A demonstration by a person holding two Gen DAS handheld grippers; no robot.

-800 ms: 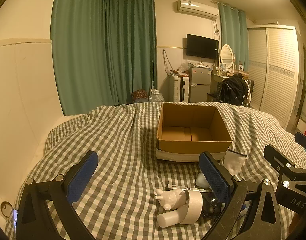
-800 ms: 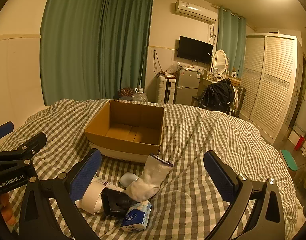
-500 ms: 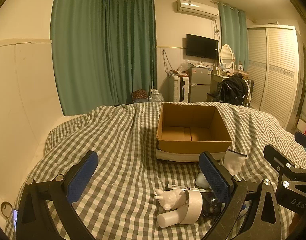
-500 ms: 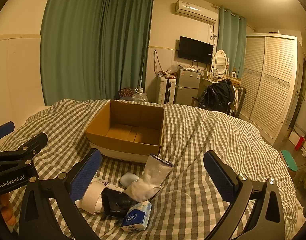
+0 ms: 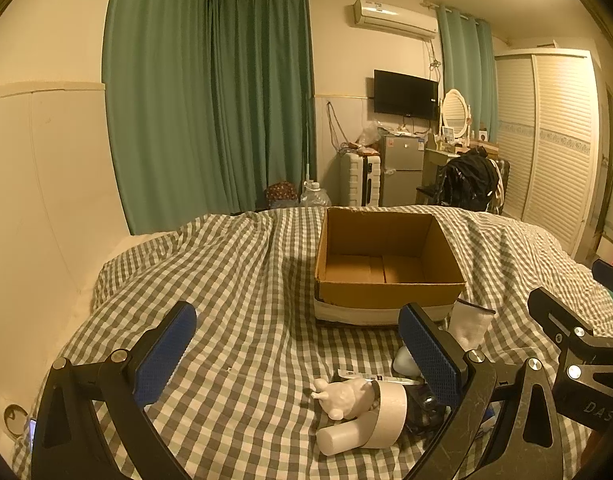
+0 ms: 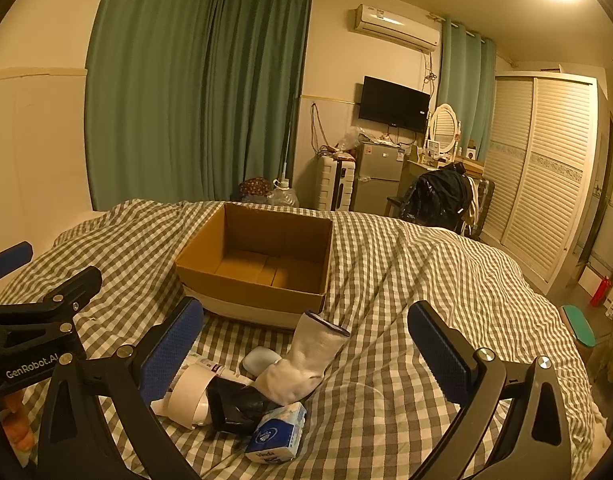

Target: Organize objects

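An open, empty cardboard box (image 5: 388,276) (image 6: 258,268) stands on the checked bed. In front of it lies a pile: a white animal figure (image 5: 346,394), a tape roll (image 5: 390,414) (image 6: 188,394), a white bottle (image 5: 338,438), a white sock (image 6: 302,360) (image 5: 470,322), a black pouch (image 6: 236,402), a tissue pack (image 6: 276,434) and a pale blue oval case (image 6: 260,360). My left gripper (image 5: 296,352) is open and empty, left of the pile. My right gripper (image 6: 306,350) is open and empty, hovering over the pile.
The checked bedspread (image 5: 234,280) covers the whole bed. A wall (image 5: 38,200) runs along the left. Beyond the bed are green curtains (image 5: 210,100), a small fridge (image 5: 400,170), a chair with a black bag (image 6: 438,198) and a white wardrobe (image 6: 542,168).
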